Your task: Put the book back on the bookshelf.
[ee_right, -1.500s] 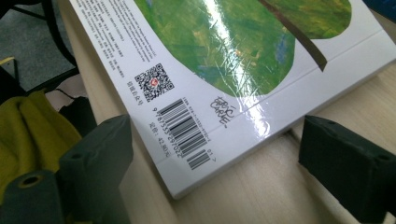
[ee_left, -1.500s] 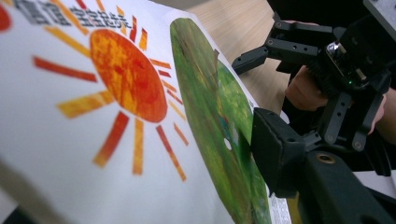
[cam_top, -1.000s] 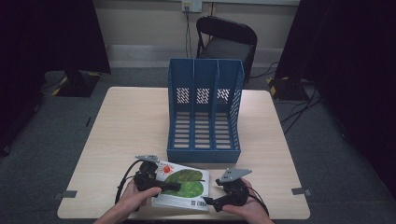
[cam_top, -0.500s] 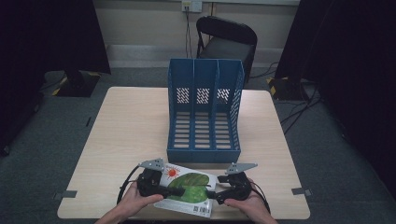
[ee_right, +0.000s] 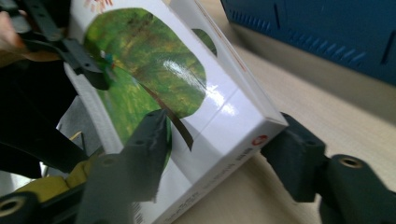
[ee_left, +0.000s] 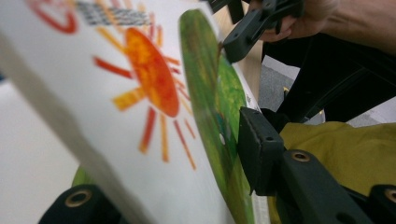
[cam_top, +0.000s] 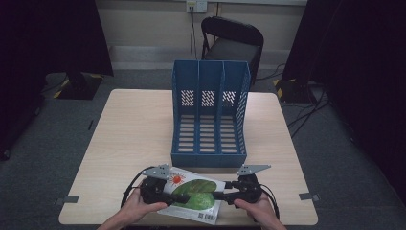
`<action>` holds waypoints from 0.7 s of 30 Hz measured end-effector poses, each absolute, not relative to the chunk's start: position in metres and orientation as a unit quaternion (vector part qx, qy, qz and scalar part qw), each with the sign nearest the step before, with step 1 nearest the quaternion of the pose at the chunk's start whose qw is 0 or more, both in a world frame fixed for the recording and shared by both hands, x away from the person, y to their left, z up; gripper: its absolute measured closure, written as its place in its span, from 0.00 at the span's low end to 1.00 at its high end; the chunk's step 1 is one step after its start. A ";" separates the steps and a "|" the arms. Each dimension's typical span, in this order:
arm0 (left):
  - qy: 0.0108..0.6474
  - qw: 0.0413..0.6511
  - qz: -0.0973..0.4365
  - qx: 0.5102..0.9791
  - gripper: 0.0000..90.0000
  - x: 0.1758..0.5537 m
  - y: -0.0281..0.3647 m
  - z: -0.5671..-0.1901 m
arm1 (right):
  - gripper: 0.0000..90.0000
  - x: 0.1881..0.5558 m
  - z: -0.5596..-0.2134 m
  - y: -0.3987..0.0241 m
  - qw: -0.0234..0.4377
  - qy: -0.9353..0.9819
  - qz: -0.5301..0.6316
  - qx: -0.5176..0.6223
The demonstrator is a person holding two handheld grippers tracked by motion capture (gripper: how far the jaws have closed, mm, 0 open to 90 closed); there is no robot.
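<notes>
A thick white book [cam_top: 194, 190] with a green leaf and an orange sun on its cover is held between the two grippers near the table's front edge. My left gripper [cam_top: 184, 197] is shut on its left end; in the left gripper view the pads [ee_left: 259, 149] press on the book's cover [ee_left: 154, 84]. My right gripper [cam_top: 218, 195] has just been closing on the right end. In the right gripper view the book [ee_right: 154, 79] stands tilted between the jaws, and both pads [ee_right: 149, 140] touch it.
A blue three-compartment file holder [cam_top: 209, 120] stands on the wooden table [cam_top: 129, 134] just behind the book, its open side facing me. A black chair [cam_top: 232, 43] is beyond the far edge. The person's hands come in over the front edge.
The book has shifted slightly to the right and tipped up. The right gripper's jaws have closed onto its right end. Both hands have stayed almost in place.
</notes>
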State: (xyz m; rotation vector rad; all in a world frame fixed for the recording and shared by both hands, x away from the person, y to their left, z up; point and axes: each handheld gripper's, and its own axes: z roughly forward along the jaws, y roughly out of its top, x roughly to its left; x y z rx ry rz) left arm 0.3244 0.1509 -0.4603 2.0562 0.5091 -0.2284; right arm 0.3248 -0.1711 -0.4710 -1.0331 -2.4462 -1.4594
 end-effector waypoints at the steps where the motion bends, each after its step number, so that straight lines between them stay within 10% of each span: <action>1: 0.212 0.485 -0.094 0.843 0.75 0.325 0.152 -0.460 | 0.51 0.323 -0.469 -0.172 0.051 -0.804 -0.486 -0.339; 21: 0.209 0.450 -0.044 0.867 0.67 0.326 0.152 -0.467 | 0.60 0.303 -0.451 -0.149 0.001 -0.827 -0.499 -0.260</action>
